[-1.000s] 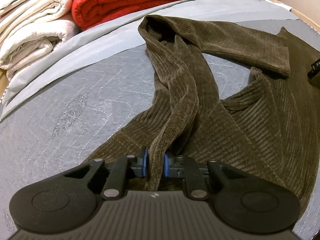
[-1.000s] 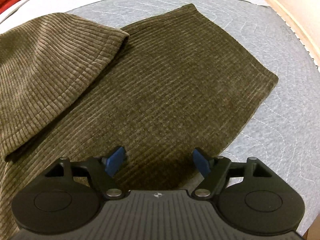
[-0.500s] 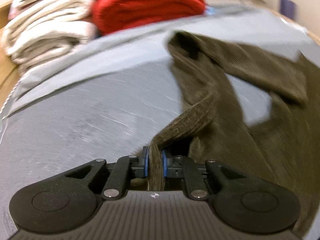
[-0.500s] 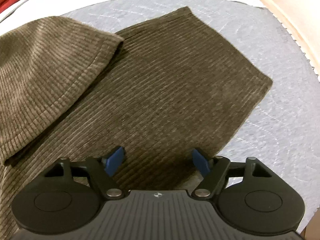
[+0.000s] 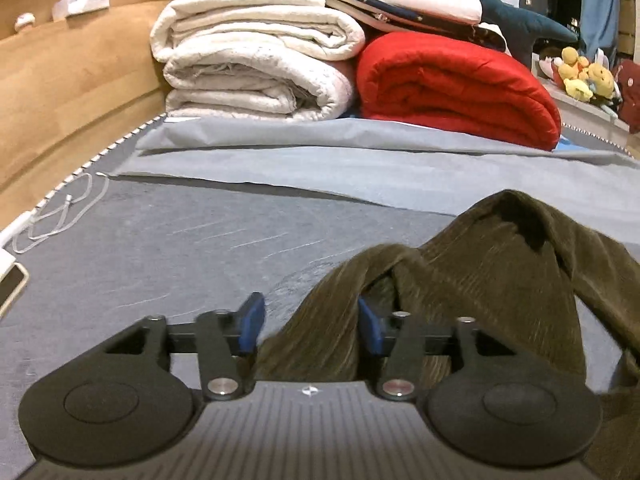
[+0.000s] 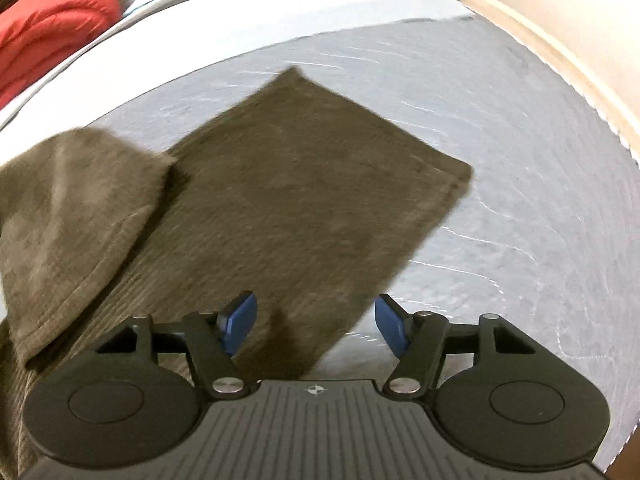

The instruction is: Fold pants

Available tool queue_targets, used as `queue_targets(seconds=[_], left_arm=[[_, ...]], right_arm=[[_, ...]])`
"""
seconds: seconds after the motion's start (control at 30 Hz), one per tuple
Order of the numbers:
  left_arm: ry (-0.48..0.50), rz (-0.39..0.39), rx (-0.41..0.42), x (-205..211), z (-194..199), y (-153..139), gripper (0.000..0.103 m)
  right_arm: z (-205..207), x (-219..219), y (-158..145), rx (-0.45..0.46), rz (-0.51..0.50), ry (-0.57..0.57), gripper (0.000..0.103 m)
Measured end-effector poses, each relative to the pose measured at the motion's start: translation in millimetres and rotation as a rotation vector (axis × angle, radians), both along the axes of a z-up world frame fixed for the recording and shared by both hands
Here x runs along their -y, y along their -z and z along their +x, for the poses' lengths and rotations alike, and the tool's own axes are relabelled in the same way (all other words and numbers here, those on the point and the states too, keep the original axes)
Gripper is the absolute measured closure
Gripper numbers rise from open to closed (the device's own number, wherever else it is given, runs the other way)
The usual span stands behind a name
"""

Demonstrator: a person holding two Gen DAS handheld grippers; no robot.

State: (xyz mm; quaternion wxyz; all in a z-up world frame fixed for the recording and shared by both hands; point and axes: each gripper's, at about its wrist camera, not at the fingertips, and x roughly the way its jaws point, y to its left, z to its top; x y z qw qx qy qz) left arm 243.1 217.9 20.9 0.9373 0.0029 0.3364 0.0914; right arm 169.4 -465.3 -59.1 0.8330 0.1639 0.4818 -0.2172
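The olive-brown corduroy pants point(image 5: 480, 272) lie bunched on the grey quilted bed at the right of the left wrist view. My left gripper point(image 5: 310, 326) is open, with a fold of the pants lying loose between its blue pads. In the right wrist view a flat pant leg point(image 6: 320, 184) spreads out ahead, with another folded part point(image 6: 72, 208) lying over it at the left. My right gripper point(image 6: 316, 326) is open and empty, just above the near edge of that leg.
Folded white blankets point(image 5: 256, 56) and a red quilt point(image 5: 456, 88) are stacked at the head of the bed. A wooden side rail point(image 5: 72, 80) runs along the left. A white cable point(image 5: 60, 212) and a phone point(image 5: 10, 284) lie at the left edge.
My left gripper has opened and let go of the pants fold, and it has dropped low over the bed. The right gripper has drawn back a little and stays open.
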Motion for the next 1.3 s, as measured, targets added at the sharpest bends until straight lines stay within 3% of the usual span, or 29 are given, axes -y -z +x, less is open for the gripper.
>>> queue_targets(seconds=[0.1, 0.17, 0.23, 0.37, 0.43, 0.5, 0.6, 0.67, 0.73, 0.8, 0.9, 1.1, 1.3], left_arm=[[-0.009, -0.051, -0.017, -13, -22, 0, 0.034], [-0.021, -0.127, -0.071, -25, -32, 6, 0.029], [-0.024, -0.205, -0.137, -37, -38, 13, 0.029], [-0.035, -0.251, -0.194, -51, -49, 18, 0.026], [-0.021, -0.334, -0.29, -57, -48, 33, 0.017], [-0.005, -0.392, -0.437, -59, -46, 57, 0.017], [0.008, -0.382, -0.532, -55, -43, 79, 0.017], [0.017, -0.341, -0.575, -50, -44, 93, 0.018], [0.054, -0.269, -0.569, -40, -46, 95, 0.021], [0.079, -0.23, -0.559, -35, -48, 91, 0.044], [0.064, -0.244, -0.546, -39, -56, 81, 0.067], [0.082, -0.278, -0.458, -49, -84, 42, 0.076], [0.102, -0.263, -0.384, -64, -121, 13, 0.077]], right_arm=[[-8, 30, 6, 0.02, 0.017, 0.097, 0.037], [-12, 44, 13, 0.027, 0.034, 0.142, 0.037], [-13, 57, 21, 0.028, 0.057, 0.169, 0.037], [-9, 69, 36, 0.011, 0.069, 0.183, 0.037], [-7, 74, 39, 0.017, 0.072, 0.184, 0.034], [-3, 74, 40, 0.021, 0.055, 0.182, 0.034], [2, 70, 41, 0.034, 0.033, 0.175, 0.037], [5, 69, 41, 0.054, 0.031, 0.166, 0.052], [6, 70, 39, 0.087, 0.059, 0.147, 0.095], [4, 73, 34, 0.121, 0.092, 0.149, 0.096], [-6, 80, 18, 0.203, 0.116, 0.165, 0.097], [-37, 86, -18, 0.29, 0.061, 0.193, 0.097], [-92, 101, -37, 0.225, 0.097, 0.298, 0.097]])
